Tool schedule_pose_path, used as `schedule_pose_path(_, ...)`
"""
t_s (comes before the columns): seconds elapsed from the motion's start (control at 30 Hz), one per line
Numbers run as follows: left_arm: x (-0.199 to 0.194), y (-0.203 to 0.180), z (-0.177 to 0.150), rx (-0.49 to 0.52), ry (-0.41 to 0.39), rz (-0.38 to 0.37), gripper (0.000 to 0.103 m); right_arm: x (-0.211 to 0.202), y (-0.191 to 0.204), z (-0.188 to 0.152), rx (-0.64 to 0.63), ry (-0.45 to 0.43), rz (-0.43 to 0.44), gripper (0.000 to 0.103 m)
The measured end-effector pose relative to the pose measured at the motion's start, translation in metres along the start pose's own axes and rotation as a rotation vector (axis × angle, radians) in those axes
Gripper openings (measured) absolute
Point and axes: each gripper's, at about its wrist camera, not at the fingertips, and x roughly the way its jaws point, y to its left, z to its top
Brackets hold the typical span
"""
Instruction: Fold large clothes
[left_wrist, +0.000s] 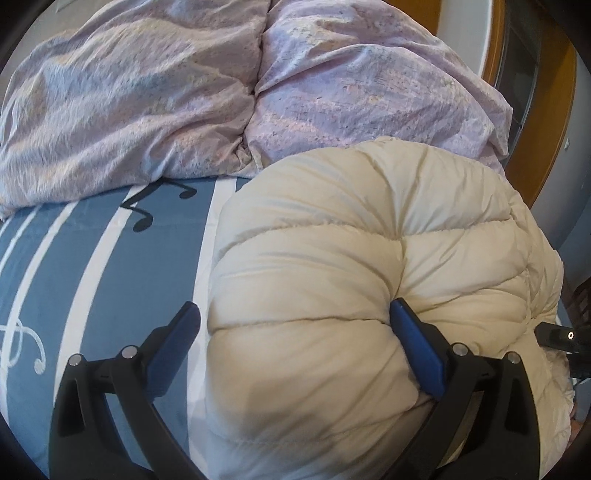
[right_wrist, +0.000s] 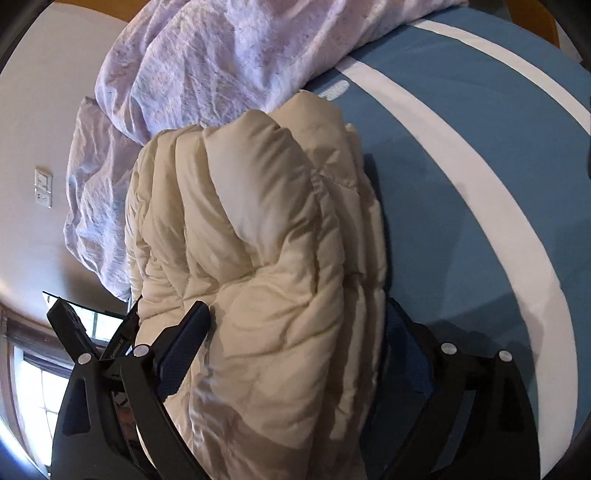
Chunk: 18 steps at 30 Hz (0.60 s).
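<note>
The cream puffer jacket (left_wrist: 351, 295) lay bunched on the bed (left_wrist: 110, 266), right of its middle. Both tongs stood wide — the left tongs (left_wrist: 295, 332) and the right tongs (right_wrist: 299, 332) each straddling thick padding. Best bite deep through all layers. Open sheet lay leftward; the lilac duvet (left_wrist: 147, 92) crowded the far edge.

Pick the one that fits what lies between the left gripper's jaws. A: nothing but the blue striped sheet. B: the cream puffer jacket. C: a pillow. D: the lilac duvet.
B: in the left wrist view the cream puffer jacket bulges between the wide-spread jaws of the left gripper; the lilac duvet lies farther back.
</note>
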Motion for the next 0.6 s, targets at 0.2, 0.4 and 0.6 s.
schedule_pose_path(0.2, -0.009, 0.004, 0.002, -0.004, 0.001, -0.014, 0.101, 0.011, 0.009, 0.005, -0.027, 0.017, 0.053, 0.094)
schedule_pose_path(0.4, -0.034, 0.022, 0.007, 0.003, 0.002, -0.059, 0.101, 0.017, 0.006, 0.003, -0.012, 0.022, 0.13, 0.062)
schedule_pose_path(0.6, -0.047, 0.05, 0.003, -0.028, 0.036, -0.101, 0.101, 0.011, 0.0, 0.005, 0.049, 0.003, 0.181, 0.038)
